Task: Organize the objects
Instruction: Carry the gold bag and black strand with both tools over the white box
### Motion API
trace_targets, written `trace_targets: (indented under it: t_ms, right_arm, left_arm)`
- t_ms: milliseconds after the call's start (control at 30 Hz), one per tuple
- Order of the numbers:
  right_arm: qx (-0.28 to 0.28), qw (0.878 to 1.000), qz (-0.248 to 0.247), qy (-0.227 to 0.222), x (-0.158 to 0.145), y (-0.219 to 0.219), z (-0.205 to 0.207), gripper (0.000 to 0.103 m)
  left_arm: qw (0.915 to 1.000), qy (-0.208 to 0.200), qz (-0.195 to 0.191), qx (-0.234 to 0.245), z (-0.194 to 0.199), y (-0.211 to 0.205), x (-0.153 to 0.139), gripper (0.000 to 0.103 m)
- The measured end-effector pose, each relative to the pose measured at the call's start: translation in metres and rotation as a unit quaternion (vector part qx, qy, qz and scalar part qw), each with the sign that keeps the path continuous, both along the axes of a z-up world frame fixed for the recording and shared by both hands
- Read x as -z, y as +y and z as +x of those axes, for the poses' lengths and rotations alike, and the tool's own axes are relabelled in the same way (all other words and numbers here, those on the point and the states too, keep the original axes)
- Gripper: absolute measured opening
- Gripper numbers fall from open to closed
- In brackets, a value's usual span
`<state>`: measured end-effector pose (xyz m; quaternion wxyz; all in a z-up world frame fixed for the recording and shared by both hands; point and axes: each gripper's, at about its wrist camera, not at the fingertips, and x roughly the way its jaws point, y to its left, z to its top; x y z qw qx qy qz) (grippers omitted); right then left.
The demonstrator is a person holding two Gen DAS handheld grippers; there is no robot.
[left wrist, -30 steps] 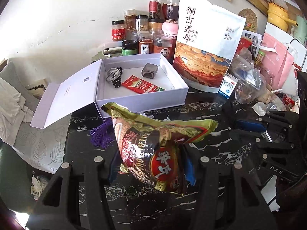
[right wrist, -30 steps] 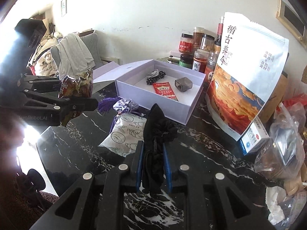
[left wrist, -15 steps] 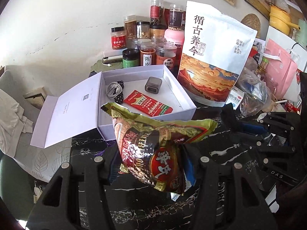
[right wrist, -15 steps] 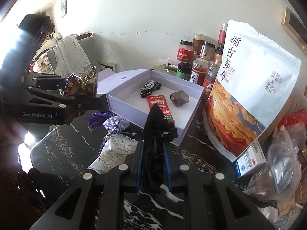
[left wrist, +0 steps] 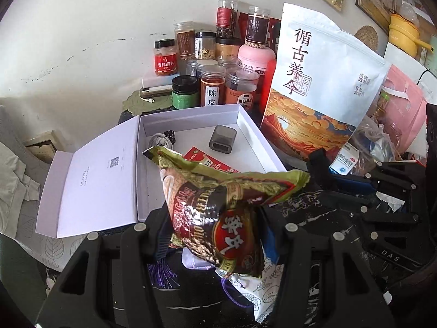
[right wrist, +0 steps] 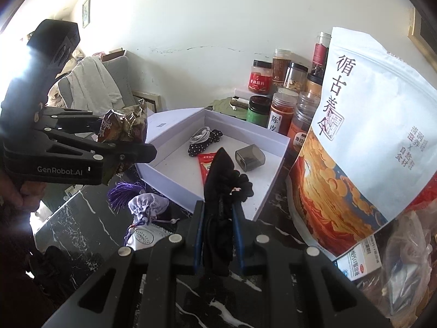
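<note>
My left gripper (left wrist: 215,235) is shut on a green and brown snack packet (left wrist: 218,205) and holds it above the near edge of the open white box (left wrist: 254,136). It shows in the right wrist view (right wrist: 120,136) at the left of the box (right wrist: 275,161). My right gripper (right wrist: 217,235) is shut on a black cloth item (right wrist: 221,191), just short of the box's front wall. Inside the box lie a red sachet (left wrist: 210,161), a grey case (left wrist: 222,139) and a coiled white cable with a dotted band (right wrist: 203,139).
A lilac pouch with a purple tassel (right wrist: 147,205) and a white printed sachet (left wrist: 262,292) lie on the black marble table (right wrist: 82,224). A tall white pouch (right wrist: 363,142) stands right of the box. Spice jars (left wrist: 213,87) line the wall behind it. Bags clutter the right.
Both grippers have moved forward and up toward the box with their loads. The snack packet now overlaps the box's near edge, and the black cloth item stands close to its front wall.
</note>
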<state>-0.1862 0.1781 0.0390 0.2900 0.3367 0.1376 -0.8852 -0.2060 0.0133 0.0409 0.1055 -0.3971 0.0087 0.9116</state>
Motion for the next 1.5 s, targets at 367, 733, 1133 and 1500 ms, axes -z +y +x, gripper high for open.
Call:
trace_targets:
  t_ms: [367,733,1133,1500]
  right_arm:
    - [-0.009,1.0,0.0,-0.002,0.003,-0.012,-0.041,0.019]
    - [-0.019,1.0,-0.001,0.011,0.003,-0.028,-0.09,0.019]
    - [-0.019,1.0,-0.009,0.013,0.002,-0.049,-0.138,0.019]
    - [-0.013,1.0,0.001,-0.002,0.023,-0.061,-0.168,0.019]
  left_arm:
    - [1.0,-0.007,-0.004,-0.001,-0.051,-0.007,0.007,0.052]
    - [1.0,-0.008,-0.004,-0.001,-0.105,-0.011,0.017,0.052]
    - [0.9999,-0.008,-0.003,-0.006,-0.163,-0.026,0.02,0.052]
    - [0.9994,-0.019,-0.024,-0.015,-0.204,-0.029,0.045,0.052]
